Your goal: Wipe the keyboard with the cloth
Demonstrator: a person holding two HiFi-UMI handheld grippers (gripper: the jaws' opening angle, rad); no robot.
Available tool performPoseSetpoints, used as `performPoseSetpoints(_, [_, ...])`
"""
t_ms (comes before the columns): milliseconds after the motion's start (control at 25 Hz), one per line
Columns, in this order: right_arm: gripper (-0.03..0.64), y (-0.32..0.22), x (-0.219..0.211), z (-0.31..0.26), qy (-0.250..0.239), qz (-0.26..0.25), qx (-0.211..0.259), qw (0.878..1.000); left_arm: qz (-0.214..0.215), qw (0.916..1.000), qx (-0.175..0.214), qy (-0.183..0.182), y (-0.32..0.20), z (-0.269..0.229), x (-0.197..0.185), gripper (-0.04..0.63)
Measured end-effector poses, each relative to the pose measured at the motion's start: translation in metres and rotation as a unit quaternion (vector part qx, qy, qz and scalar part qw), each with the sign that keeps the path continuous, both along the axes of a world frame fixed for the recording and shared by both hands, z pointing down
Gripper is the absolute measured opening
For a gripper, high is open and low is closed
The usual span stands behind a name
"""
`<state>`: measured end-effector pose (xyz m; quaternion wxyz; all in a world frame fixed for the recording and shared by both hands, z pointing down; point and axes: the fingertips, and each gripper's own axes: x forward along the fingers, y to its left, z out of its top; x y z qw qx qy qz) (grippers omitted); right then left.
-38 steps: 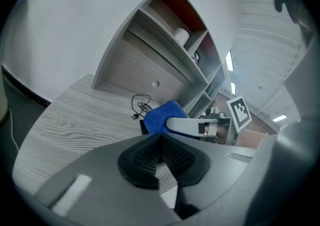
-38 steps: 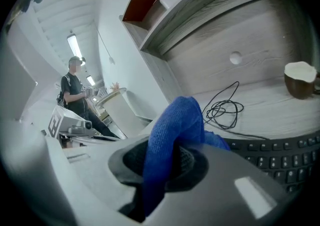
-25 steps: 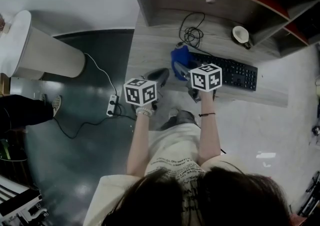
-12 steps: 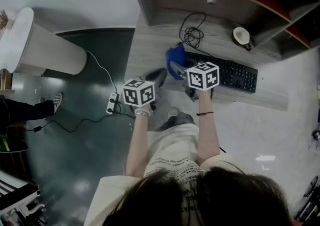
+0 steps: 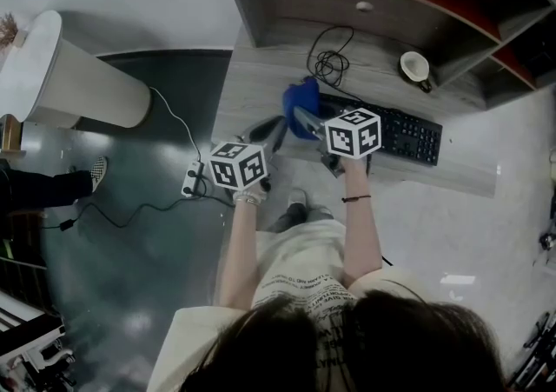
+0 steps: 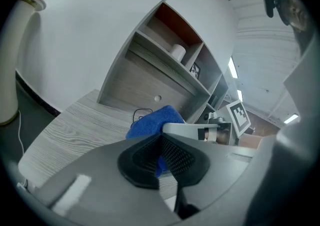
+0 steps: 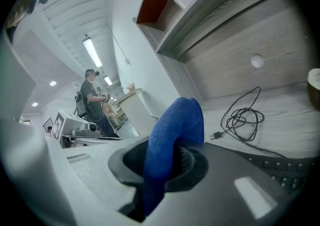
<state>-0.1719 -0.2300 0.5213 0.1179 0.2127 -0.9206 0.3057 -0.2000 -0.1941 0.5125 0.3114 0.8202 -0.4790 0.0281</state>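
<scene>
Vs 1 s ago: left gripper point(image 5: 271, 131) slightly lower-left; blue cloth point(image 5: 295, 99) shifted up-left, off keyboard's left end. Left forearm straight, reaching up-frame at centre-left; jaws pressed together, pinching nothing, cloth seen beyond them. Right gripper point(image 5: 304, 117) angled up-left at centre, jaws clamped on cloth. Cloth bunched, folded over jaw tips, above grey desk point(image 5: 261, 86), just left of black keyboard point(image 5: 395, 129).

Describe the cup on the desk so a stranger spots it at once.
Find the grey desk, then the black keyboard on it. Behind the keyboard's right end sits the cup: round and pale, unlike the thin black cable to its left.
</scene>
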Motion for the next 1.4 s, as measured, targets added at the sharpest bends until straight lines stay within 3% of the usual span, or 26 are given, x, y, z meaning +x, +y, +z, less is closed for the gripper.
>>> performPoseSetpoints(520, [0.058, 0.009, 0.027, -0.028, -0.026, -0.009, 0.028, 0.999, -0.024, 0.9985, 0.048, 0.004, 0.014, -0.027, 0.019, 0.005])
performPoseSetpoints(840, [0.058, 0.017, 0.055, -0.058, -0.071, 0.003, 0.074, 0.995, -0.02, 0.994, 0.106, 0.019, 0.026, -0.054, 0.04, 0.005])
performPoseSetpoints(1400, [0.058, 0.049, 0.095, -0.101, -0.101, 0.005, 0.156, 0.983, -0.01, 0.9888, 0.147, 0.027, 0.044, -0.081, 0.069, 0.005])
